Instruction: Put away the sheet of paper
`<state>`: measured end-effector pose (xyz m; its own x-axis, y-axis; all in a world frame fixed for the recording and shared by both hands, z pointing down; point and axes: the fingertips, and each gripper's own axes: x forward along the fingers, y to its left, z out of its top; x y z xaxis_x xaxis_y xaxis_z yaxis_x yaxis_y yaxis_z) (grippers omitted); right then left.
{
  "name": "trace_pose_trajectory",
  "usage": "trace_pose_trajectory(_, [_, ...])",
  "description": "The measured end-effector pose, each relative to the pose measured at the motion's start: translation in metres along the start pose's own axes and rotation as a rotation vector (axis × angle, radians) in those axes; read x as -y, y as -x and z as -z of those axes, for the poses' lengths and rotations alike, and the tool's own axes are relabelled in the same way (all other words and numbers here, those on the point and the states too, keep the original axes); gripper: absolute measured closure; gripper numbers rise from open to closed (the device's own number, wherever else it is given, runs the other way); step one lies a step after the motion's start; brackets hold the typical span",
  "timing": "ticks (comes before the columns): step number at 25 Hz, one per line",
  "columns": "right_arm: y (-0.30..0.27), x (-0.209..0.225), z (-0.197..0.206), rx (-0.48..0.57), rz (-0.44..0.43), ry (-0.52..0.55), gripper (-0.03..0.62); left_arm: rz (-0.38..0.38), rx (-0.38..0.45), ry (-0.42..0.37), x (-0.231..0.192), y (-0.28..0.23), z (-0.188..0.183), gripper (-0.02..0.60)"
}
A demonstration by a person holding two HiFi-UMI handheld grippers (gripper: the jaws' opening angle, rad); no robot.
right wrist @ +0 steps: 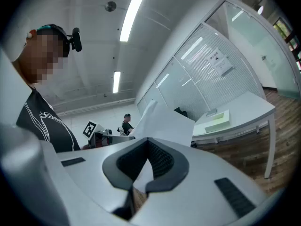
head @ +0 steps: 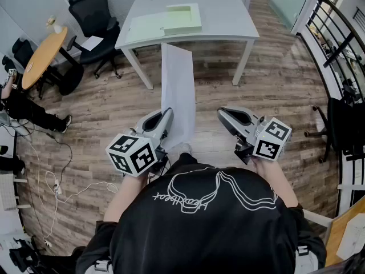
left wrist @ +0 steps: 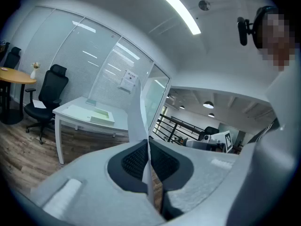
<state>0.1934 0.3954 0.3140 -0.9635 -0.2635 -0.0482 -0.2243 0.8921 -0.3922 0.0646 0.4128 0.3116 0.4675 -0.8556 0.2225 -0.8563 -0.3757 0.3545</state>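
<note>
Your left gripper point(head: 166, 116) jaws pinching near end of sheet point(head: 178, 84). Sheet juts forward, long axis toward table point(head: 228, 21) ahead. Your right gripper point(head: 225, 116) jaws pressed together, empty, beside sheet on right, not touching. Left hand alone carries it.

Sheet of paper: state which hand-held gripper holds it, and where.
The left hand-held gripper is shut on the sheet of paper, pinching its left edge near the end closest to the person. The right hand-held gripper holds nothing.
</note>
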Motion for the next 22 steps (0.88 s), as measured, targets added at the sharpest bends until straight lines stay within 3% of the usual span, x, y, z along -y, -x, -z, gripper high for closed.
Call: trace_pose_trajectory(22, [0.007,0.016,0.005,0.042,0.061,-0.064,0.585,0.063,-0.033,0.018,-0.003,-0.022,0.015,0.571])
